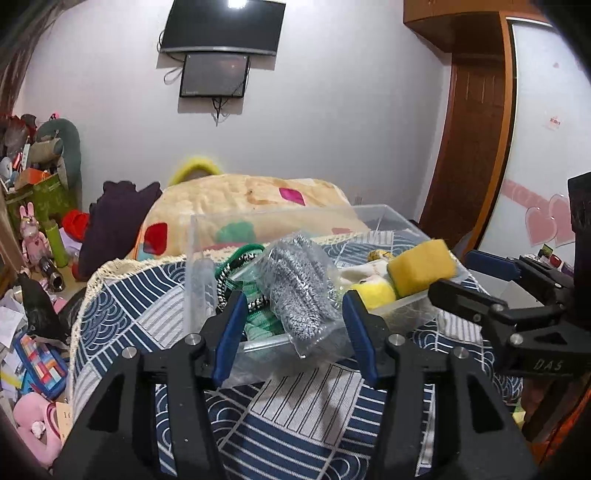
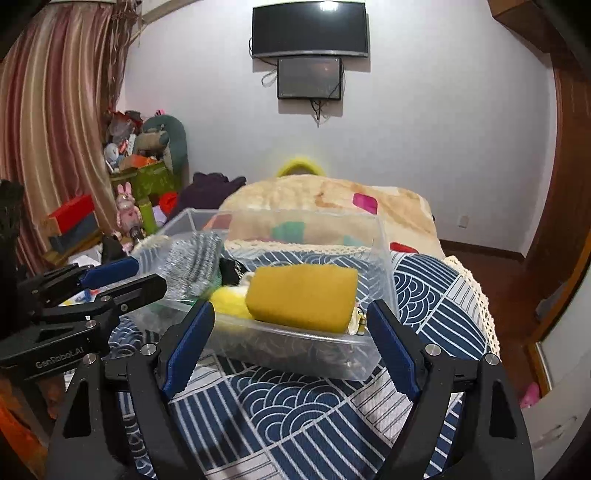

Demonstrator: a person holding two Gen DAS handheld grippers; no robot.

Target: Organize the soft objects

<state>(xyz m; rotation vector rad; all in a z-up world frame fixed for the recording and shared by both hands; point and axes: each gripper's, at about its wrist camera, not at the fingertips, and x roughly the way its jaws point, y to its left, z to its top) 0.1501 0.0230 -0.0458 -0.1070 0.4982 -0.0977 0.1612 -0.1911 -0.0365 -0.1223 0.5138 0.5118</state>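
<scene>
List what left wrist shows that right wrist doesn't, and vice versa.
Left wrist only: a green knit item in the clear bin, and pink heart decals on the sliding door.
Right wrist only: striped curtain and a red box.
Both: yellow sponge, bagged silver scrubber, wall TV, and both grippers, left and right, open.

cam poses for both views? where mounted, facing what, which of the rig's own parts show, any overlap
Left wrist: on the left gripper, open, facing the clear bin's bagged silver scrubber; right gripper shows at right.
Right wrist: on the right gripper, open, facing the yellow sponge; left gripper shows at left.
Shared: bin, scrubber, sponge, blue patterned cloth, wall TV.
</scene>
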